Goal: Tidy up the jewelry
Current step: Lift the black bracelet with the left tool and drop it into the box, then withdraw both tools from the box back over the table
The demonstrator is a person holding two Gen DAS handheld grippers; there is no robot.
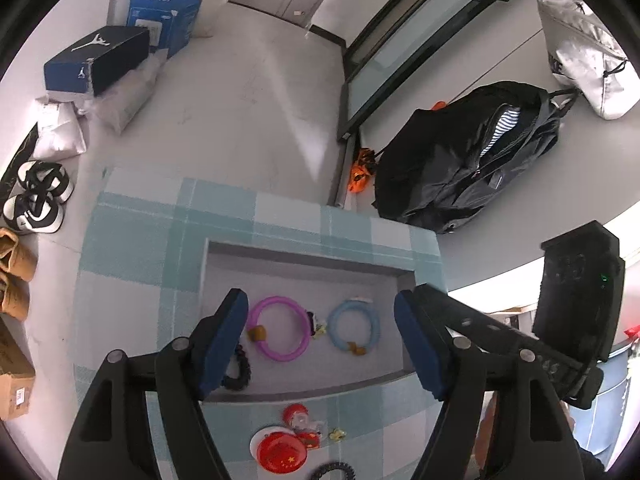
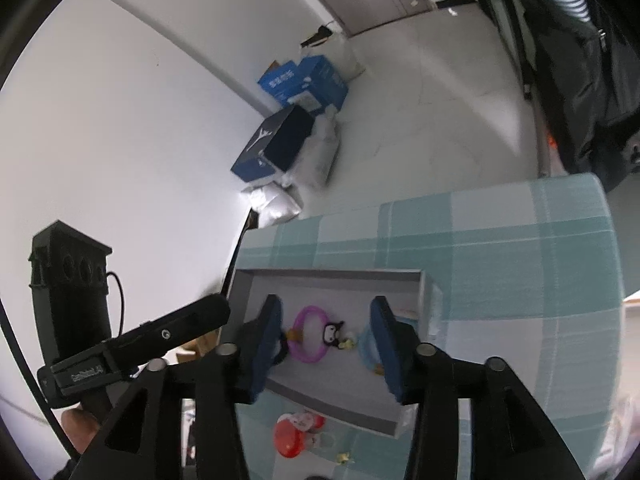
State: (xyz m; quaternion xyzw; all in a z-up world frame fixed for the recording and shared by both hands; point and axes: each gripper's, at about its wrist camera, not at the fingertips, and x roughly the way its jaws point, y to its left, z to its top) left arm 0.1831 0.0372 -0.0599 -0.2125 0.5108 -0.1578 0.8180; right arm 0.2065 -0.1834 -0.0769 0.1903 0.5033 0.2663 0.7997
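Note:
A grey tray [image 1: 304, 264] sits on a teal checked cloth [image 1: 132, 240]. In it lie a pink ring bracelet [image 1: 278, 334], a light blue ring bracelet [image 1: 354, 330], a small black cartoon charm [image 2: 332, 332] between them, and a black coiled hair tie [image 1: 240, 372] at the left. My left gripper [image 1: 320, 344] is open and empty above the tray. My right gripper [image 2: 326, 350] is open and empty, also over the tray [image 2: 332, 276]. A red badge [image 1: 282, 454] and a small red figure charm [image 1: 298, 416] lie on the cloth in front of the tray.
A small yellow clip [image 1: 337, 435] and another black coiled tie [image 1: 332, 472] lie near the front edge. On the floor are shoe boxes [image 1: 96, 64], sneakers [image 1: 38, 196], a black backpack [image 1: 468, 156] and a silver bag [image 1: 580, 52]. The other gripper's black body [image 1: 576, 292] shows at right.

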